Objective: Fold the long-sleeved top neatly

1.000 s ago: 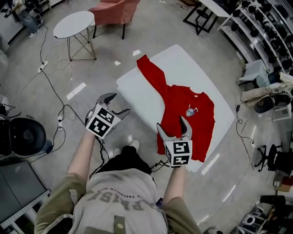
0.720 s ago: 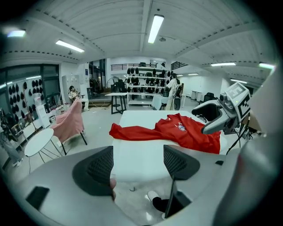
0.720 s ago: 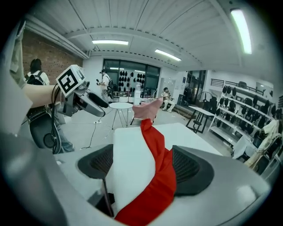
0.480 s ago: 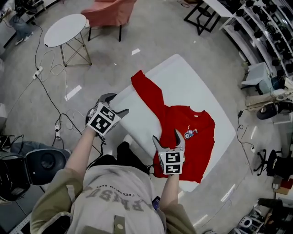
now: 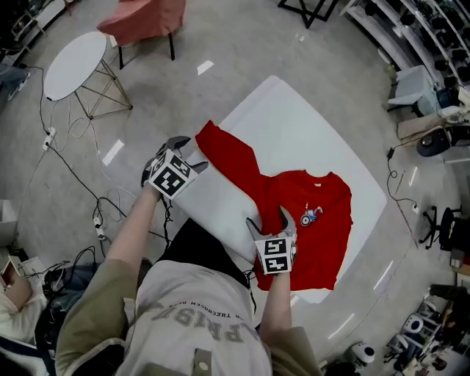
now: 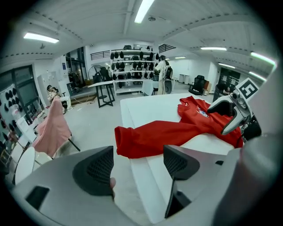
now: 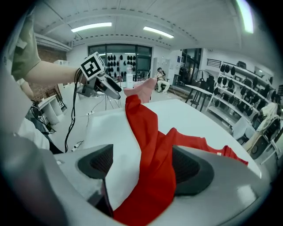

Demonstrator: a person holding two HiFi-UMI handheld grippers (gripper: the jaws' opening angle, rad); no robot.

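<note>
A red long-sleeved top (image 5: 308,220) lies flat on the white table (image 5: 294,125), chest print up. One sleeve (image 5: 228,158) stretches toward the table's left edge, its cuff (image 6: 130,141) bunched there. My left gripper (image 5: 189,153) hovers open just short of that cuff, with nothing between its pads (image 6: 99,170). Over the top's near side edge, my right gripper (image 5: 268,218) stands open. In the right gripper view the red fabric (image 7: 154,176) runs between the jaws without being pinched. The other sleeve is not visible.
A round white side table (image 5: 73,62) and a pink chair (image 5: 143,18) stand on the floor beyond the table's left. Cables (image 5: 81,176) trail across the floor at left. Shelving and clutter (image 5: 433,88) line the right side.
Both grippers have moved forward and down toward the top. The left one has come close to the sleeve cuff, the right one has lowered onto the near side of the body.
</note>
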